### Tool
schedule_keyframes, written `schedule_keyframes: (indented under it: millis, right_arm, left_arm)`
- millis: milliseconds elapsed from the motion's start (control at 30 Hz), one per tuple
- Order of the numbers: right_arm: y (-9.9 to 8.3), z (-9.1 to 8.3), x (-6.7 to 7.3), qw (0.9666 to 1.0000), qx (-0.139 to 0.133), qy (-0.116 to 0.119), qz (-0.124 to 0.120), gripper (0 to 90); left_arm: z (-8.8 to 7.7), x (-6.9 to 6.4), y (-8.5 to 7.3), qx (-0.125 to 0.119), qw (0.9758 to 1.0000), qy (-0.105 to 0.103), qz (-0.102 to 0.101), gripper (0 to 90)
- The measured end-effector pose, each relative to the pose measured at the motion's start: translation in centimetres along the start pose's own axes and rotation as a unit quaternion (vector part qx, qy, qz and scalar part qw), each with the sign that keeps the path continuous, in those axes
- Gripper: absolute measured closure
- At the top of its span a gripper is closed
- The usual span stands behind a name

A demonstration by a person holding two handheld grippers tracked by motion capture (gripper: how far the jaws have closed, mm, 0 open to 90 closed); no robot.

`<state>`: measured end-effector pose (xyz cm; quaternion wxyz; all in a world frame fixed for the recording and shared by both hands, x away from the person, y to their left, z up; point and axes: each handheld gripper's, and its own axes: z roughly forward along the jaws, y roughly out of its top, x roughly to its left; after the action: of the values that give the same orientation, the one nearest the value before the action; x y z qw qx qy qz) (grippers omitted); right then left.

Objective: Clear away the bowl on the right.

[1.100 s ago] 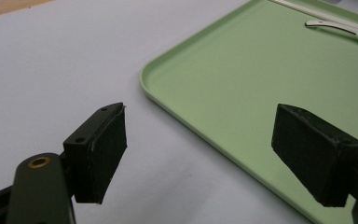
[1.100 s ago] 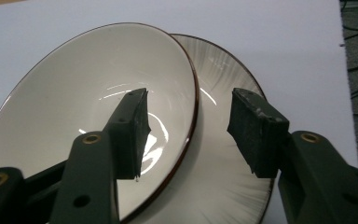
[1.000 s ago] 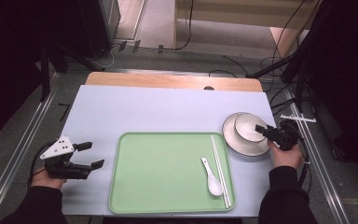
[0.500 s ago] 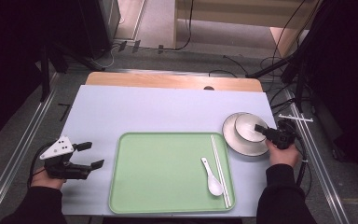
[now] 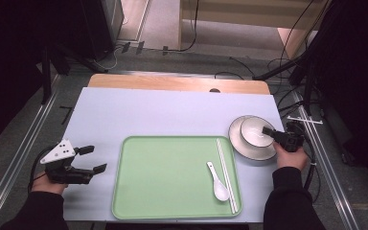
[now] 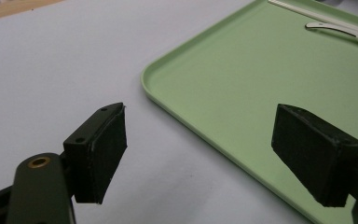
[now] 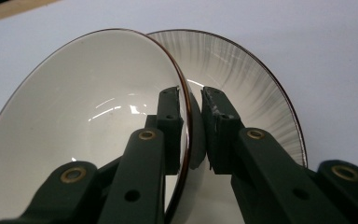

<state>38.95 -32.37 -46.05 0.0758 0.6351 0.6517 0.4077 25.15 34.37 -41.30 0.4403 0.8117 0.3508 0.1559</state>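
Note:
A white bowl (image 5: 254,133) with a brown rim stands in a grey-rimmed plate (image 5: 242,147) at the table's right. My right gripper (image 5: 269,132) reaches over the bowl's right edge. In the right gripper view its jaws have just been closing and now clamp the bowl (image 7: 84,107) by its wall, one pad inside and one outside, with the plate (image 7: 256,79) behind; right gripper (image 7: 193,100). My left gripper (image 5: 96,158) rests open at the front left of the table, nothing between its pads (image 6: 102,149), beside the green tray (image 6: 242,79).
The green tray (image 5: 163,187) lies in the middle front and carries a white spoon (image 5: 218,184) and a pair of white chopsticks (image 5: 225,172) along its right side. A pale blue mat (image 5: 172,115) covers the table. Cables hang off the right edge.
The right gripper's jaws have drawn together around the bowl's rim. Both hands have stayed where they were, and the bowl and plate have not shifted.

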Motion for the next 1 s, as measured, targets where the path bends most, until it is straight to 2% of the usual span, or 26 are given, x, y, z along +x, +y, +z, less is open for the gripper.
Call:
schedule_keyframes:
  millis: [100, 367, 600, 1000]
  right_arm:
    - [0.1, -0.2, -0.2, 0.9997, -0.002, 0.015, 0.020, 78.8]
    - [0.4, -0.5, 0.3, 0.9999, 0.001, 0.003, 0.012, 78.8]
    - [0.8, -1.3, 0.7, 0.9995, -0.011, 0.025, 0.015, 78.7]
    - [1.0, -1.7, 2.1, 0.9981, 0.006, 0.061, -0.001, 78.6]
  left_arm:
    - [0.0, 0.0, 0.0, 0.001, 1.0000, 0.000, 0.000, 18.0]
    - [-0.1, 0.0, 0.0, -0.002, 1.0000, 0.000, -0.002, 18.0]
    - [-0.1, 0.0, 0.0, -0.002, 1.0000, 0.001, -0.002, 18.0]
    - [-0.2, 0.0, 0.0, -0.001, 1.0000, 0.003, -0.003, 18.0]
